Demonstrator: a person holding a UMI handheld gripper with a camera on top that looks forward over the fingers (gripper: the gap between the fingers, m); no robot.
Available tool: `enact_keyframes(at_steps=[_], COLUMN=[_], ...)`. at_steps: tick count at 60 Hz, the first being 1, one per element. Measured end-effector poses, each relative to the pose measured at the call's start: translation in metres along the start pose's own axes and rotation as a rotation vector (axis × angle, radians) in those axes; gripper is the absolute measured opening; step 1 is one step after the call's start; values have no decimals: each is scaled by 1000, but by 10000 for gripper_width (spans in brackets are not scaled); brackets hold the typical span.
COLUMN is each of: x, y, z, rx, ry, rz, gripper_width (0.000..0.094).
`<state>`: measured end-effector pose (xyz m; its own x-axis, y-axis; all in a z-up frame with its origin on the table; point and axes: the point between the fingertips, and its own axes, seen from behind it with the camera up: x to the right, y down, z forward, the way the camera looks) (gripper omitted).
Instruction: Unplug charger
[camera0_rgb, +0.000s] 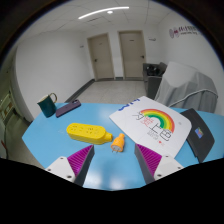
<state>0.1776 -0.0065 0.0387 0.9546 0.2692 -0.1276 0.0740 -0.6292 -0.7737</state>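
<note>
Charger (118, 143), small and orange, stands upright on the blue table (60, 150); hand-held gripper (117, 163) spread, fingers flanking it.

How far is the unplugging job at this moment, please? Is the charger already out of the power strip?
Done: nothing visible yet. The yellow power strip lies on the blue table, untouched. In hand: the claw is open and empty, its fingers short of the strip, with a small orange thing just ahead. Left: reaching, gripping and pulling. I cannot tell whether a charger sits in the strip.
</note>
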Motion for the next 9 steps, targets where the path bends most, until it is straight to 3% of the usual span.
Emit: enact_keyframes(at_steps=[9], x=[2], y=[1], z=[-30], rx=[36], ry=[-25], rz=[-2], gripper_width=[839])
